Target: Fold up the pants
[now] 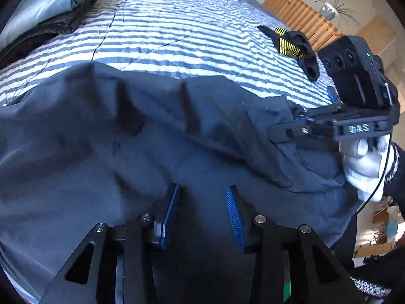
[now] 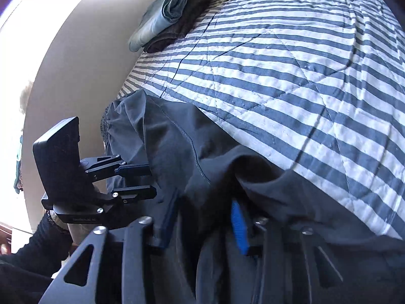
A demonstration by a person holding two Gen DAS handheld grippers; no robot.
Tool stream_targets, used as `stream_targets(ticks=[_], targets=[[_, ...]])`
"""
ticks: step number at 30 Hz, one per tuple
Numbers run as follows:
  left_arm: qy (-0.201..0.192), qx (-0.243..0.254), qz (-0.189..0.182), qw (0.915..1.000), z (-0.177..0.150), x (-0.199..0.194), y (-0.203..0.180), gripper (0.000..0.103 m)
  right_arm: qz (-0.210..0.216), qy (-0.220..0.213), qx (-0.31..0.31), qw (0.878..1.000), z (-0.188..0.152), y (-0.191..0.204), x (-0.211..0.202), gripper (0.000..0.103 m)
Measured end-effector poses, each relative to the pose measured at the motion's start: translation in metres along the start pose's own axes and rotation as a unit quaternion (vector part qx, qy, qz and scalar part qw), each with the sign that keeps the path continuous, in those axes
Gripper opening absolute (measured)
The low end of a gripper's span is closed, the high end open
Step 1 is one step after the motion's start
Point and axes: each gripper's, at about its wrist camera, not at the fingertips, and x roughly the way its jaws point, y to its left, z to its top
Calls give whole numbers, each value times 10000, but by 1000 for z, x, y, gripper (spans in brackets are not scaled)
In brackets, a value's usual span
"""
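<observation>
Two grippers meet the pants (image 1: pixel 152 136) spread across the bed (image 1: pixel 177 38): left gripper (image 1: pixel 202 202) spread above cloth at twelve o'clock, right gripper (image 1: pixel 281 129) pinching the three o'clock edge.

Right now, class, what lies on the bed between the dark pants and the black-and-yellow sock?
Only bare striped quilt lies between the dark pants and the black-and-yellow sock. The left wrist view shows it.
</observation>
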Motion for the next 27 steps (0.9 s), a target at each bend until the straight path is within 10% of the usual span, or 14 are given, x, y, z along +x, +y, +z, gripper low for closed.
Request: stream_targets(ticks=[5, 11, 22, 27], targets=[[-28, 111, -141, 9998, -6, -5, 6, 41, -1368, -392, -1254, 9818, 45, 21, -23, 2], [55, 226, -97, 9997, -6, -8, 3, 41, -1628, -893, 252, 9823, 114, -55, -90, 11], [-85, 1054, -471, 9933, 20, -18, -68, 41, -1873, -980, -365, 9767, -28, -16, -157, 13], [696, 1240, -1140, 9832, -17, 10, -107, 41, -1749, -732, 34, 9818, -85, -39, -139, 13]])
